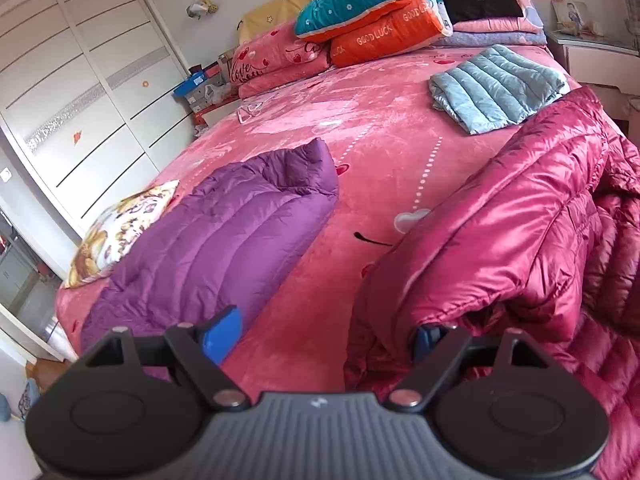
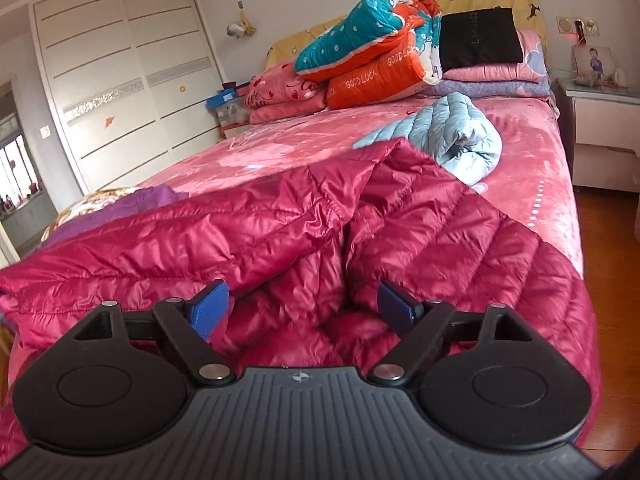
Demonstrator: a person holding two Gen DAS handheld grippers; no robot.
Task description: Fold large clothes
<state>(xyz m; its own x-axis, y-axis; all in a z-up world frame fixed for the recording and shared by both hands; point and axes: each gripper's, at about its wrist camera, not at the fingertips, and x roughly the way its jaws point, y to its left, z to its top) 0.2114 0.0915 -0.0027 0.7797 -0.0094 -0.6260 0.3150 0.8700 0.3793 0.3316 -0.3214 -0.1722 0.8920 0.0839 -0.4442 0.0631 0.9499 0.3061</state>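
A shiny crimson down jacket lies rumpled on the near right part of the pink bed; it fills the near part of the right wrist view. My left gripper is open at the jacket's left edge, its right blue pad under a fold of the jacket. My right gripper is open just above the jacket's middle, holding nothing. A purple down jacket lies folded on the near left. A light blue down jacket lies folded further back, also seen in the right wrist view.
A patterned cushion lies beside the purple jacket. Folded quilts and pillows are stacked at the headboard. A white wardrobe stands left of the bed. A white nightstand stands at the right, with wooden floor beside the bed.
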